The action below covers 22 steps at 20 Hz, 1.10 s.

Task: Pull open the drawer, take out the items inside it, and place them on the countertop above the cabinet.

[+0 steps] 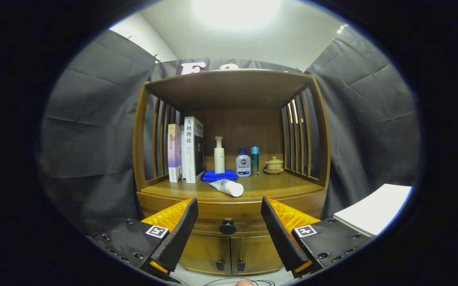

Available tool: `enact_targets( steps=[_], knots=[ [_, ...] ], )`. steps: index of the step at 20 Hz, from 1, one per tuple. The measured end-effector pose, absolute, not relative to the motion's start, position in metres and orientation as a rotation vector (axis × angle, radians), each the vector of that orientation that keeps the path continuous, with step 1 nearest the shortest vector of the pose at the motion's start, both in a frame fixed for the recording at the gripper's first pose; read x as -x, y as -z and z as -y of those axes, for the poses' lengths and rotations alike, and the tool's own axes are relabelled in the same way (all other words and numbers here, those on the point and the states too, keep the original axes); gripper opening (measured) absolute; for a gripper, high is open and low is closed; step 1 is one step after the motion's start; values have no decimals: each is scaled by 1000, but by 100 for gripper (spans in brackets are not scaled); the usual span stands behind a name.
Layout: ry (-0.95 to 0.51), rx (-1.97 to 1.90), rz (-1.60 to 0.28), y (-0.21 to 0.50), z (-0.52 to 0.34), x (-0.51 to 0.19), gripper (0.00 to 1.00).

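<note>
You're holding the gripper (229, 232) spread wide, fingers gripping nothing, and framing the drawer knob (227, 226) at lower centre. The drawer (229, 229) is sitting flush with the cabinet front, so its contents are hidden. A white tube (228, 187) is lying on its side on the countertop (276, 186) just above the knob, with bottles (243, 162), a blue cloth (220, 175), books (187, 150) and a lidded cup (274, 165) standing behind it. This fits either a drawer awaiting a pull or one shut again after emptying; I can't tell which. Risks: the knob is small and round, so an off-centre pinch could be slipping off; the tube is lying near the front edge and could roll. The lower doors (229, 254) are partly cut off at the bottom.
</note>
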<state>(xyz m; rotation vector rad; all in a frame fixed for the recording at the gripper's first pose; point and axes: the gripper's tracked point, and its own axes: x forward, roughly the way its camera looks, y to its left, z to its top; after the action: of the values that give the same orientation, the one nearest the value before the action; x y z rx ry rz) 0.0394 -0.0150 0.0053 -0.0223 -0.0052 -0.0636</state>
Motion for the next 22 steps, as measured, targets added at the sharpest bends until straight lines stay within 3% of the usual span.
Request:
enact_targets(
  steps=[10, 22],
  knots=[
    [4, 25, 45, -41, 1, 20, 99],
    [-6, 5, 69, -47, 2, 31, 99]
  ],
)
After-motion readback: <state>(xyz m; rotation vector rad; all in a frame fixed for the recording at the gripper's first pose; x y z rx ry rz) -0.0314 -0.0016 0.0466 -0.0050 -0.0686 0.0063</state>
